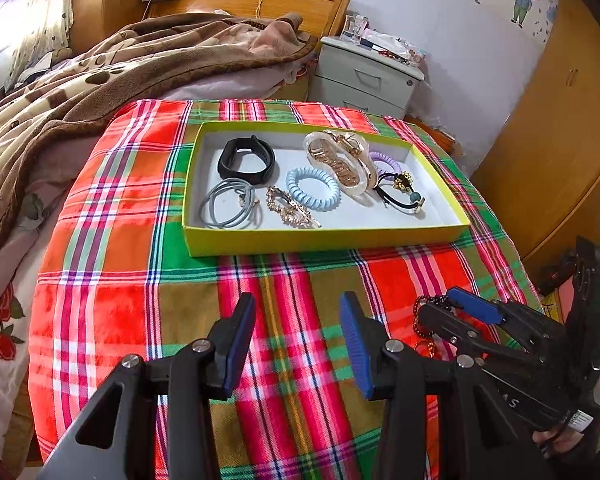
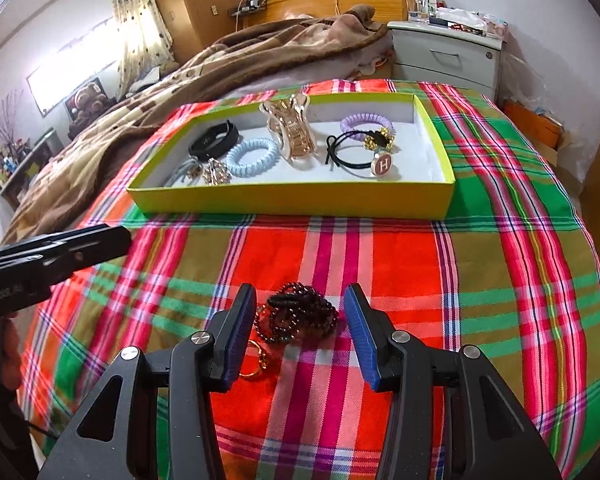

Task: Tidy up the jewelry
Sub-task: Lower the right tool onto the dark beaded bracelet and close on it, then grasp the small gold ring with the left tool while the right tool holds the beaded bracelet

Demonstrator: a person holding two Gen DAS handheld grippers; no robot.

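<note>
Evidently the right gripper [image 2: 300, 334], jaws wide and empty, framed the dark beaded bracelet [image 2: 300, 314] at the yellow tray's [image 2: 292, 200] 6 o'clock; its loose coils could slip or snag the gold ring [image 2: 256, 370]. The left gripper [image 1: 298, 340] was wide, empty.

One letter and a scrap of print are all I can read here.

A white capital "H" stands on the round brown charm [image 2: 383, 165] of the black hair tie [image 2: 350, 152], which lies inside the yellow box [image 2: 292, 199] near its front right corner. In my left wrist view, pale lettering on the black body of my right gripper [image 1: 466, 308], to the right of the box and nearer me, ends in "AS"; the rest is cut off. In my right wrist view, the print on my left gripper [image 2: 100, 240] is too blurred to read.
</note>
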